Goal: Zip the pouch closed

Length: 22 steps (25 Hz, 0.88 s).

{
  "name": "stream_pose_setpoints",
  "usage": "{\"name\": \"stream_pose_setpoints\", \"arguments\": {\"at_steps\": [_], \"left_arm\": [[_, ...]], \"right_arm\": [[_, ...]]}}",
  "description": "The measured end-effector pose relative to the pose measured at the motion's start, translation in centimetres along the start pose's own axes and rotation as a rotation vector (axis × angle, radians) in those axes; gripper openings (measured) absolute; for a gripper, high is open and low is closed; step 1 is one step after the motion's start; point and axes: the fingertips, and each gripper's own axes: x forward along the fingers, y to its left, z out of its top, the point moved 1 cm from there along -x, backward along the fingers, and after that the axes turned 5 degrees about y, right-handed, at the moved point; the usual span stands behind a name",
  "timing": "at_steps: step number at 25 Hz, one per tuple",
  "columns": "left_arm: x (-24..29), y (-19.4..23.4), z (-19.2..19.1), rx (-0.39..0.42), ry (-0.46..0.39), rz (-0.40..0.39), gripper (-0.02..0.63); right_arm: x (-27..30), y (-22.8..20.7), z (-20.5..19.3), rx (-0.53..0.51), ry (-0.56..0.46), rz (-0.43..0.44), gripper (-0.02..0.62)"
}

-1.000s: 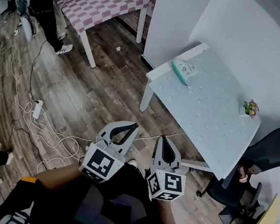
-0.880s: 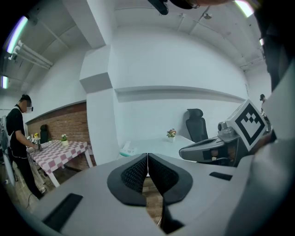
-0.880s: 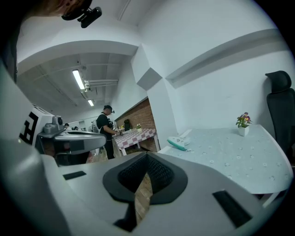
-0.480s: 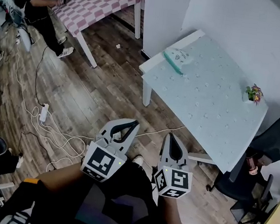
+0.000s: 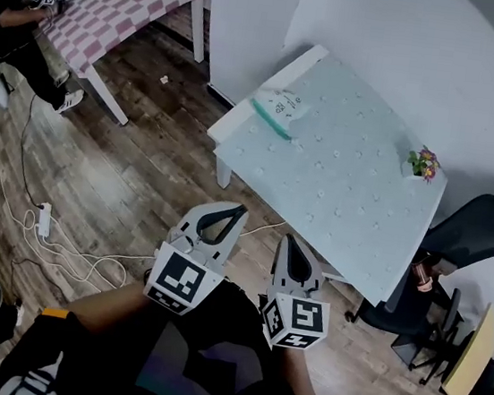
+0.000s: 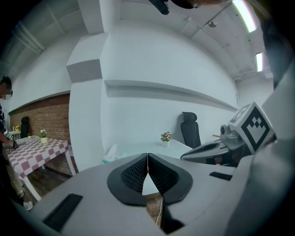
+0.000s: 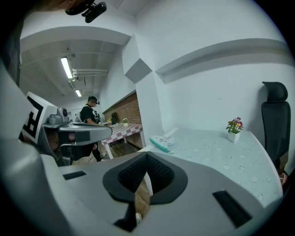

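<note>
Head view puts the pouch point(image 5: 279, 108) at the far left end of the pale table point(image 5: 356, 188), well apart from both grippers, which we hold over the wooden floor point(image 5: 141, 178) near our body. Our left gripper point(image 5: 239, 209) has its jaws together with nothing between them, and the right gripper point(image 5: 288, 239) is likewise closed and empty.

We judge the step in hand to be the approach. To do it well, we should come up to the table's left end so the pouch's teal edge lies in front of us, then spread both sets of jaws before lowering. One gripper should pin the fabric near the zip's end while the other takes the slider. We cannot make out the slider from here.
</note>
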Motion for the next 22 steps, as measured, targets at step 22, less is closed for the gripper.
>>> {"name": "stream_pose_setpoints", "arguments": {"at_steps": [22], "left_arm": [[6.5, 15.9, 2.2, -0.001, -0.062, -0.144, 0.012]], "right_arm": [[14.9, 1.8, 10.0, -0.228, 0.132, -0.208, 0.015]]}}
